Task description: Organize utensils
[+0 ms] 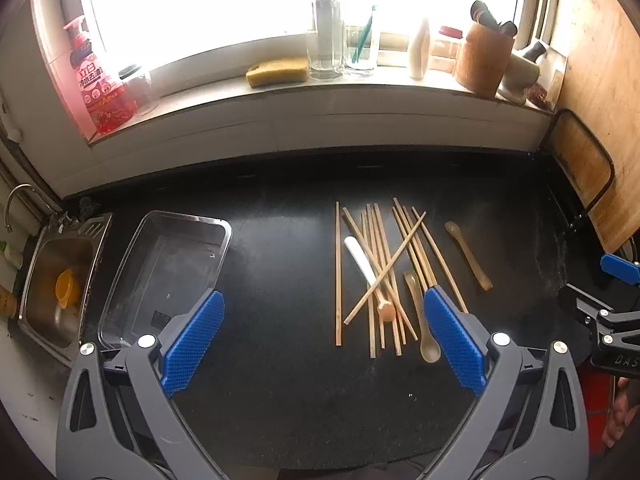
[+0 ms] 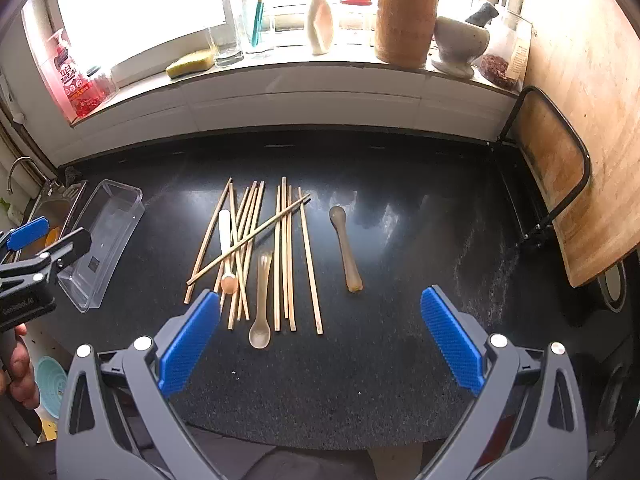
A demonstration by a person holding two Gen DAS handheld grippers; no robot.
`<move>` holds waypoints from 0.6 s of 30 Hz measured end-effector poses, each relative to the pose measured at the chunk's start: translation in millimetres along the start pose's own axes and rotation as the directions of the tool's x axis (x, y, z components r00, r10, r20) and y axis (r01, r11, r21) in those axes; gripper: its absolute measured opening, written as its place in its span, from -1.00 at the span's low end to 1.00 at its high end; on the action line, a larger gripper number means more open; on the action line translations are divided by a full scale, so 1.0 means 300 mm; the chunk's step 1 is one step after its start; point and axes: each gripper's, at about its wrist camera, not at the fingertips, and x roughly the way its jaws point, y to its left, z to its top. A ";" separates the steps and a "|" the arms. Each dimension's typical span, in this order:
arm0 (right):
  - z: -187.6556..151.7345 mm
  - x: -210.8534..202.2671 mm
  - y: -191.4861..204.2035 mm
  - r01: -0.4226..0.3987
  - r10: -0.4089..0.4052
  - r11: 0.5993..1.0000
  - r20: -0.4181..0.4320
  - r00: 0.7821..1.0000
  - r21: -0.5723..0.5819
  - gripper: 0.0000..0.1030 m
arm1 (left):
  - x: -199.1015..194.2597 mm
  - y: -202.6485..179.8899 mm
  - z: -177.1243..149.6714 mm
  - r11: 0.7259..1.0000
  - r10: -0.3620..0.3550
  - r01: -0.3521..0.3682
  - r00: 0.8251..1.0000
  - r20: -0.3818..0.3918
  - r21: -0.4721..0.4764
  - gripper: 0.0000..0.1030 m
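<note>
Right wrist view: the right gripper and left gripper hover spread wide, holding nothing, above the crossed chopsticks and spoons (tray well left). Pinching one stick will likely drag its neighbours along.

Pale tan chopsticks lie on the black, finely speckled countertop. One spoon has a white handle and a peach bowl; two spoons are translucent brownish. Both grippers' pads are bright blue (with a fine grid texture) on grey arms. At upper left, the soap bottle is pink-red.
</note>
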 end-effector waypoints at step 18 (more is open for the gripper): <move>0.024 0.022 0.005 -0.018 0.018 1.000 -0.006 1.000 -0.004 0.89 | 0.019 0.017 -0.004 0.998 -0.056 0.055 0.998 -0.015 -0.042 0.89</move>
